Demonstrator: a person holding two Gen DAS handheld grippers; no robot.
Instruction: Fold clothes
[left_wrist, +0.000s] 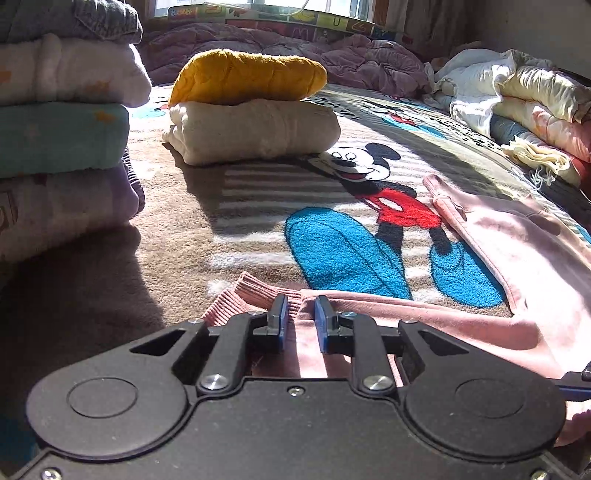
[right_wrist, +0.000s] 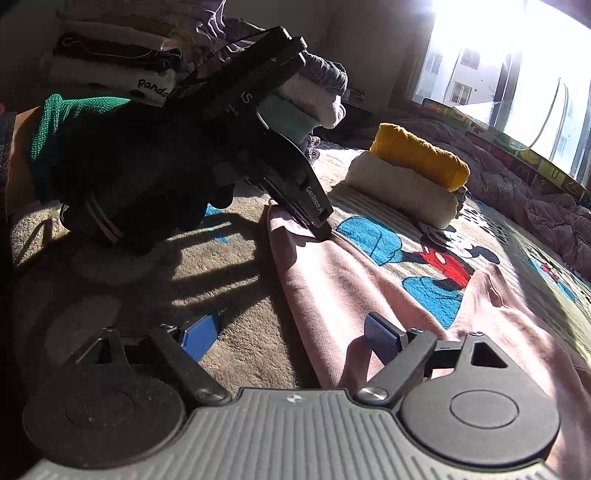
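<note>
1. My left gripper (left_wrist: 301, 314) is pinched on the ribbed cuff of the pink garment (left_wrist: 509, 243), which lies spread on the Mickey rug (left_wrist: 177, 236).
2. My right gripper (right_wrist: 291, 339) gapes wide over its edge.
3. Two folded bundles (left_wrist: 255, 129) and a stack (left_wrist: 62, 136) are done; this piece isn't yet folded.

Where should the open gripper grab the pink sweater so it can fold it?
Probably the near edge of the pink sweater, just ahead of the right gripper. It lies flat on the rug, so slide one finger under from the rug side. The left gripper already pinches the ribbed corner.
</note>
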